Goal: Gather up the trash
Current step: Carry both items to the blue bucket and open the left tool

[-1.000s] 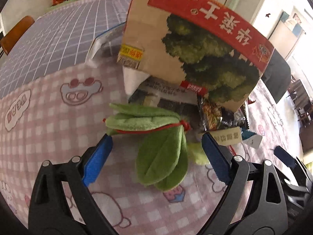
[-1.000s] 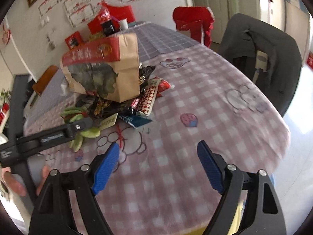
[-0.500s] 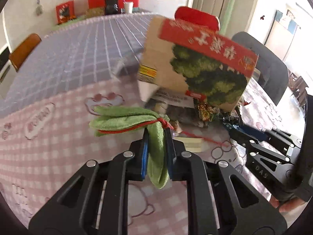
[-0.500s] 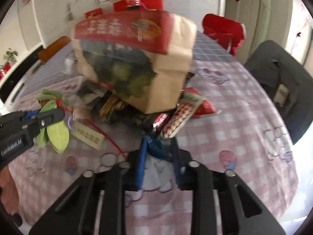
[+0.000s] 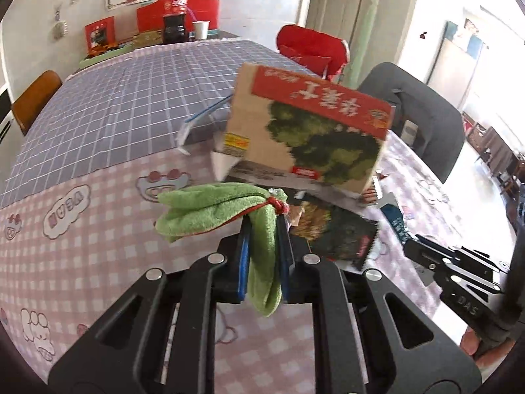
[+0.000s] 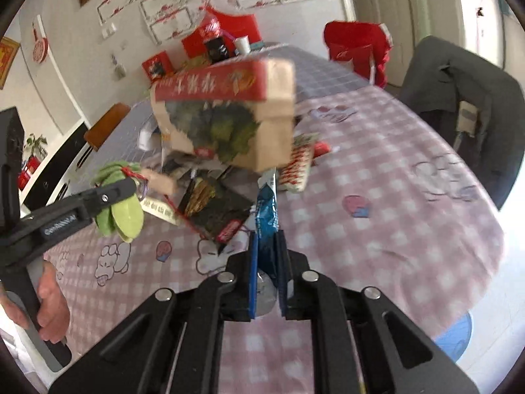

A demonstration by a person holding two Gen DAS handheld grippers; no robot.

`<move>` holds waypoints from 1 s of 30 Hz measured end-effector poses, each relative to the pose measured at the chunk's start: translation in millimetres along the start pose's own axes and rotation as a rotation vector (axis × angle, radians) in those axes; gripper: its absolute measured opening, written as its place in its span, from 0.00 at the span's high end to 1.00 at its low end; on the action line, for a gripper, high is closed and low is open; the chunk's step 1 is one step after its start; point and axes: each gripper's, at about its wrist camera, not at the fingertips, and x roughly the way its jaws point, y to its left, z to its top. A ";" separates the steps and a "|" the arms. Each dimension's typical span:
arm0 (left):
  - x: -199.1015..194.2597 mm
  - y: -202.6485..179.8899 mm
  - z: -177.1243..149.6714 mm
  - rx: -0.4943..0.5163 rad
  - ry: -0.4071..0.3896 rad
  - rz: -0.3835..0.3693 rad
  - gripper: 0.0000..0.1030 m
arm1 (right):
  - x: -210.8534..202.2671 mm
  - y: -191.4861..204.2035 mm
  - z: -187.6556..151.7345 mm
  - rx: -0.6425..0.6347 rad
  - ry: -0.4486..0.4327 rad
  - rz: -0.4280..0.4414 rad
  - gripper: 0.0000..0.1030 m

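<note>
My left gripper (image 5: 264, 256) is shut on a green plush leaf bundle (image 5: 216, 207) tied with red cord and holds it above the pink checked tablecloth (image 5: 98, 246); it also shows in the right wrist view (image 6: 118, 203). My right gripper (image 6: 267, 262) is shut on a blue snack wrapper (image 6: 267, 210), lifted off the cloth. A brown paper bag (image 5: 308, 131) with a red band and green print leans over a pile of wrappers; it also shows in the right wrist view (image 6: 226, 121). A dark wrapper (image 6: 213, 207) and a red-white wrapper (image 6: 297, 167) lie under it.
A grey checked cloth (image 5: 131, 98) covers the table's far half. A cola bottle (image 5: 174, 16) and a paper cup (image 5: 200, 29) stand at the far end. A grey chair (image 6: 459, 108) and a red chair (image 6: 357, 46) stand on the right. A blue bin (image 6: 456, 335) is below the table edge.
Both grippers were open a second ago. The left closed on the green leaf bundle and the right on the blue wrapper, and both have lifted and drawn back from the pile.
</note>
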 end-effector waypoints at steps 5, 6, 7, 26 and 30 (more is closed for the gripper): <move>-13.1 -22.7 7.4 0.038 -0.048 -0.036 0.86 | -34.9 -15.1 0.2 0.033 -0.079 -0.050 0.90; -16.1 -28.6 10.4 0.043 -0.063 -0.040 0.86 | -42.9 -19.3 -0.3 0.040 -0.095 -0.059 0.90; -17.2 -33.0 13.4 0.049 -0.071 -0.048 0.86 | -47.9 -21.9 -0.5 0.048 -0.104 -0.065 0.90; -2.9 -178.4 30.7 0.260 -0.074 -0.286 0.85 | -144.1 -143.2 -41.8 0.336 -0.250 -0.311 0.90; 6.3 -222.9 24.7 0.326 -0.039 -0.344 0.85 | -165.2 -176.1 -60.7 0.414 -0.270 -0.370 0.90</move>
